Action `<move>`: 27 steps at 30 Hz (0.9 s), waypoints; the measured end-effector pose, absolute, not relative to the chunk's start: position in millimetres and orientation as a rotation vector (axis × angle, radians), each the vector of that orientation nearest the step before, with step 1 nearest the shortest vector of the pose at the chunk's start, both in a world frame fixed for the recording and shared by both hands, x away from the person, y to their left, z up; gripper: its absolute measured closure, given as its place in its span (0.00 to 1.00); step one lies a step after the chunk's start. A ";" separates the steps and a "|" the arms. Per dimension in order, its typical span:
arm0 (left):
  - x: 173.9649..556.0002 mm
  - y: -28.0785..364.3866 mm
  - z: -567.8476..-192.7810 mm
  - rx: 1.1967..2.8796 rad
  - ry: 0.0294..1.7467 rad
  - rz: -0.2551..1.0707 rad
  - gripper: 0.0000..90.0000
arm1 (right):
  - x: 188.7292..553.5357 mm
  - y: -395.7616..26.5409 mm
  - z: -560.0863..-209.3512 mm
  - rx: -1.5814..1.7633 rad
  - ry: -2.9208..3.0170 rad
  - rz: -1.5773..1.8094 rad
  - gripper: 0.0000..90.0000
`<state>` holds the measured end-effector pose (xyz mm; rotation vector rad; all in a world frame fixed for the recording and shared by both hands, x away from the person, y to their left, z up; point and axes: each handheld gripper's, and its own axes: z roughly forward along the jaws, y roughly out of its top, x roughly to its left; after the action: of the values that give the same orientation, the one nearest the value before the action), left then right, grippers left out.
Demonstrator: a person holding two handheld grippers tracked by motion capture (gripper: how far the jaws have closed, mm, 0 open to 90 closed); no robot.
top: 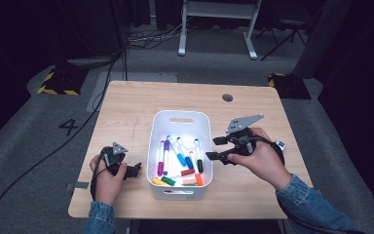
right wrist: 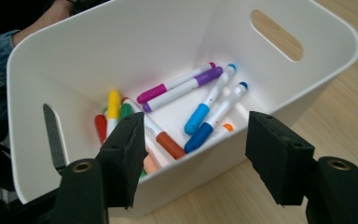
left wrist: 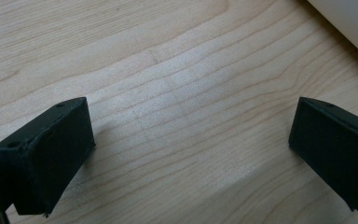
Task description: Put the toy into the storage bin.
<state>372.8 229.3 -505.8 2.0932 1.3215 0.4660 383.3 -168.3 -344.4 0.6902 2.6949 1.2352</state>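
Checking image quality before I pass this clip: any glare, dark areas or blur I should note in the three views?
High view: the room around the table is dark, and the floor of the white bin glares, washing out the markers. Left gripper view: wood grain sharp, the left gripper soft at its jaws, casting faint shadows. Right gripper view: bin evenly lit, the right gripper slightly blurred.

A pale wooden tabletop [top: 126, 107] carries a white bin [top: 179, 122] of markers, standing between the left tool [top: 135, 169] and the right tool [top: 213, 148]. A round dark hole [top: 228, 97] sits beyond the right tool, toward the far edge.
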 end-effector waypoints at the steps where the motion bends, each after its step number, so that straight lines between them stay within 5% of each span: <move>1: 372.6 229.2 -505.8 2.092 1.323 0.466 0.00 | 385.2 -173.2 -343.9 0.687 2.688 1.230 0.42; 27: 369.0 230.2 -505.8 2.093 1.323 0.458 0.00 | 426.9 -304.9 -365.2 0.987 2.453 1.152 0.38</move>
<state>369.0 230.2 -505.8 2.0932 1.3225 0.4578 426.9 -304.9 -365.2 0.9872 2.4531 1.1519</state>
